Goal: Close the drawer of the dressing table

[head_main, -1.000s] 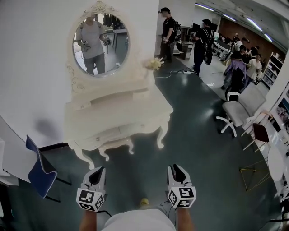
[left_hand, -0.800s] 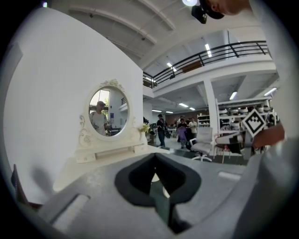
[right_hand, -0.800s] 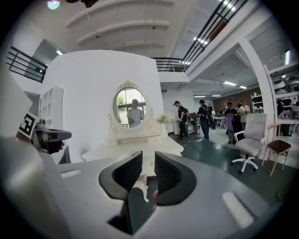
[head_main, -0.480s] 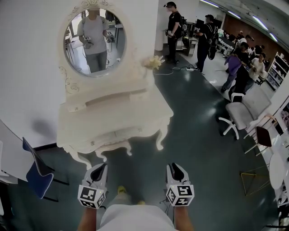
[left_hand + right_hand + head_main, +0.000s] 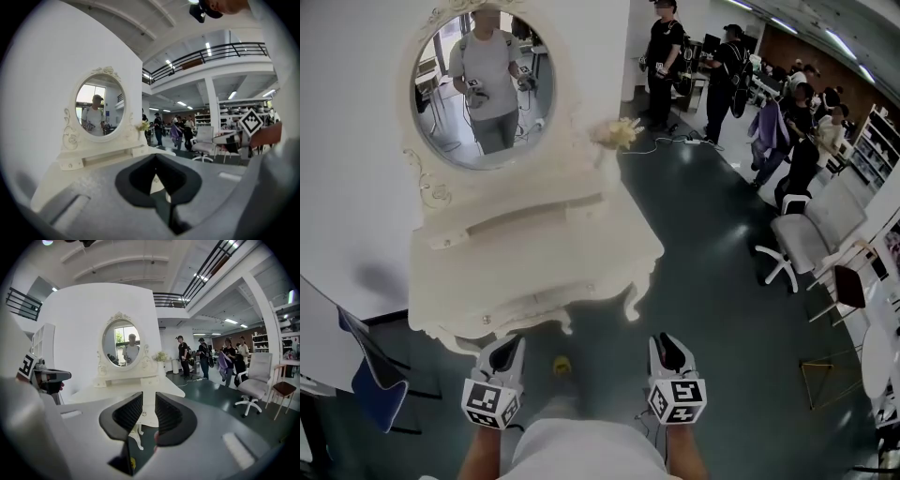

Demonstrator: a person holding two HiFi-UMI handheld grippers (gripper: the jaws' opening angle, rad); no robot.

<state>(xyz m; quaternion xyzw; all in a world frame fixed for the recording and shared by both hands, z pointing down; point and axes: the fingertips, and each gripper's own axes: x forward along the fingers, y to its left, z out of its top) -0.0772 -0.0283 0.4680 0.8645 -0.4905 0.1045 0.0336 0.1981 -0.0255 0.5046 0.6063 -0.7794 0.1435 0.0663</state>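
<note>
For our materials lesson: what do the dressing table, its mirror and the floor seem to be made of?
Dressing table: probably painted wood, with a cream satin finish; its carved curves and even coat suggest this.
Mirror: glass, since it gives a sharp reflection.
Floor: dark and glossy, perhaps sealed concrete or vinyl; bright glints show on it and no seams can be seen.

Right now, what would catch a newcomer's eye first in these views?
The ornate white dressing table with its oval mirror, against the wall left of centre in the head view. Below it, the left hand-held gripper and right hand-held gripper point at it, touching nothing. People stand at upper right.
</note>
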